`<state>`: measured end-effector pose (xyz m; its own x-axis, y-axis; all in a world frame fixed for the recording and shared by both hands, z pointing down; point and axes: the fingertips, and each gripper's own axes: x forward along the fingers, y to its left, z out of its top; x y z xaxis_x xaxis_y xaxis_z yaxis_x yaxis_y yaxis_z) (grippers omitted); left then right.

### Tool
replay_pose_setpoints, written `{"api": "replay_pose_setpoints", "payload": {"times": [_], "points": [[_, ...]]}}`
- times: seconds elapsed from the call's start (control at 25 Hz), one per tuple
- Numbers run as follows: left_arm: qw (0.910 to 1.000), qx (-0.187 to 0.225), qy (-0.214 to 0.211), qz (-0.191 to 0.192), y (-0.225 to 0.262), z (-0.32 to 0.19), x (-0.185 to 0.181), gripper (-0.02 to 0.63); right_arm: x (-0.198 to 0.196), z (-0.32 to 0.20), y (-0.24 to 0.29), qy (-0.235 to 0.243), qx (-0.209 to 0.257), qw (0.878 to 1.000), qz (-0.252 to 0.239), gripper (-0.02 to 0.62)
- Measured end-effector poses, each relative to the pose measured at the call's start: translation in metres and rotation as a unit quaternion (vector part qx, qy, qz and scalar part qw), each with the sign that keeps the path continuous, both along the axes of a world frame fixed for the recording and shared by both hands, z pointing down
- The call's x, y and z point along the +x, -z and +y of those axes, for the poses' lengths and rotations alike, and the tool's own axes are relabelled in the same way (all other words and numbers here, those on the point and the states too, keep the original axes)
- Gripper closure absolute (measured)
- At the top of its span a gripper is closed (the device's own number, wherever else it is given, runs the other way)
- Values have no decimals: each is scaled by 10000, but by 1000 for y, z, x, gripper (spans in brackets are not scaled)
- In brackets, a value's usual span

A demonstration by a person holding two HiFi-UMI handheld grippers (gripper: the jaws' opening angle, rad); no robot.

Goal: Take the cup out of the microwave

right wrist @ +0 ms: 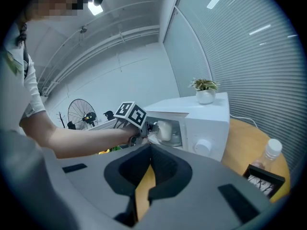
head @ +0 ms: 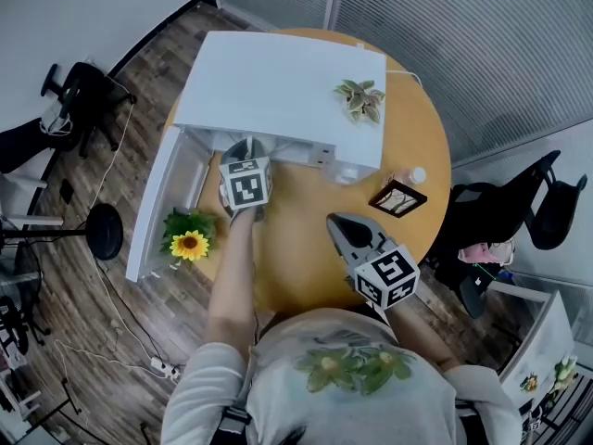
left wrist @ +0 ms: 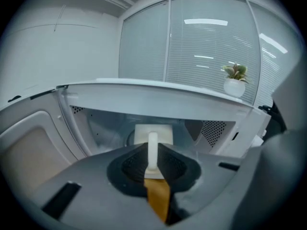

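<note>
Your left gripper (left wrist: 152,152) fingers (left wrist: 129,166) are clamped on the white cup's (left wrist: 153,132) handle in the open microwave (left wrist: 158,99). Right gripper (right wrist: 150,164) fingers (right wrist: 168,169) are closed, holding nothing.

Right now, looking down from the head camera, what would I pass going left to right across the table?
microwave door → sunflower → left gripper → right gripper → picture frame

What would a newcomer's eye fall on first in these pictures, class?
The white microwave with its door swung open, on the round wooden table. At its mouth, the left gripper has its fingers closed on the handle of a white cup. A yellow sunflower shows beside the open door.
</note>
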<state>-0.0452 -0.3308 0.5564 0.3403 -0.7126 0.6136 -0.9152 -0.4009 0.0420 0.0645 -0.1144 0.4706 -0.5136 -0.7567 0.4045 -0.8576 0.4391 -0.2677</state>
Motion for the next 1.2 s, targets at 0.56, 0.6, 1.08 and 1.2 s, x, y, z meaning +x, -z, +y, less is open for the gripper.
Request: {"api": "replay_pose_setpoints", "payload": {"times": [0.56, 0.6, 1.08, 1.2], "points": [[10000, 17, 27, 10, 13, 34, -15, 554, -14, 27, 17, 105, 221, 9997, -6, 578], [10000, 22, 30, 11, 14, 37, -16, 554, -15, 29, 18, 108, 233, 9997, -3, 578], [9998, 90, -21, 184, 32, 71, -28, 554, -21, 36, 30, 100, 416, 9991, 1, 578], [9995, 140, -55, 269, 40, 78, -30, 554, -23, 37, 32, 106, 445, 9990, 2, 578]]}}
